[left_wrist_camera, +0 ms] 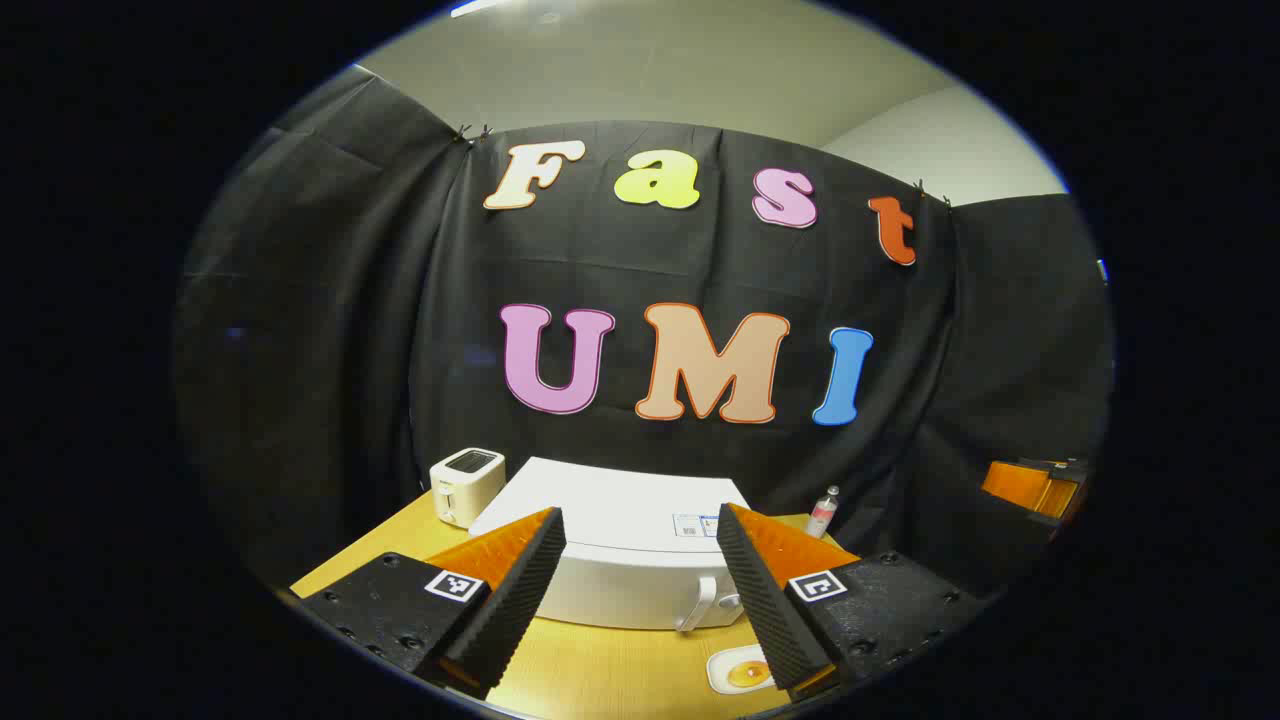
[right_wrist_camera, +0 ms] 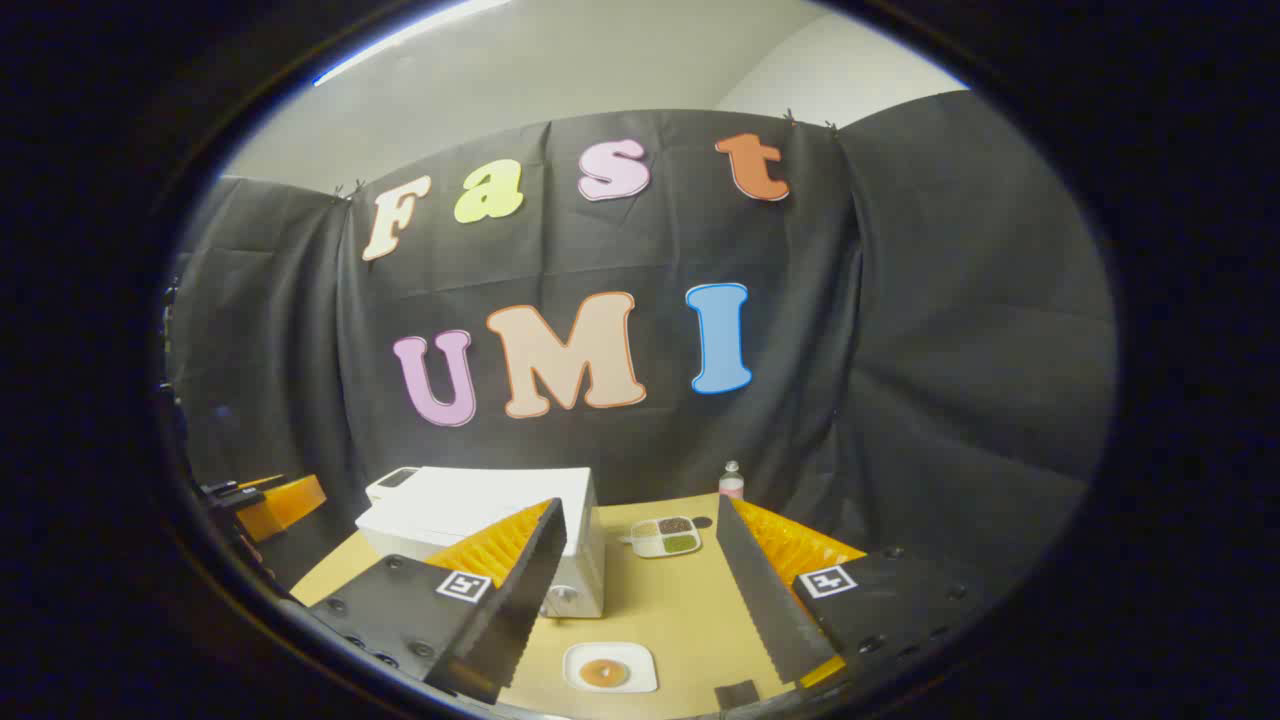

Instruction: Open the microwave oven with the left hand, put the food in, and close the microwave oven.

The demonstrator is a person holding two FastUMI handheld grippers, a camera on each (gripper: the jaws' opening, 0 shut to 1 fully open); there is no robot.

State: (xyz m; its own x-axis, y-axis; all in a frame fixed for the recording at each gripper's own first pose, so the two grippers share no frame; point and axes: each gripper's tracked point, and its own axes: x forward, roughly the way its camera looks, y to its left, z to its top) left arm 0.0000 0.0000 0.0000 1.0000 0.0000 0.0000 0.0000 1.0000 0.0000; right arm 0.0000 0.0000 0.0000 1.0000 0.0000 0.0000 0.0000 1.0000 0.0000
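Step in hand: approach, door not yet opened
Microwave oven (left_wrist_camera: 630,560) sitting closed on worktop (left_wrist_camera: 600,670), handle (left_wrist_camera: 700,603) at door's right side
Left tool (left_wrist_camera: 640,590) hovering spread, holding nothing, facing door
Right tool (right_wrist_camera: 640,600) hovering spread, holding nothing, above food (right_wrist_camera: 604,672) resting on white plate (right_wrist_camera: 610,666) in front of oven
Next move calling for left tool advancing to handle, closing on it, pulling door outward

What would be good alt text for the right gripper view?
The open tool hangs above a wooden table, holding nothing. Between its fingers lies a small white plate of food, with a closed white microwave to the left. Farther back are a divided dish and a small bottle.
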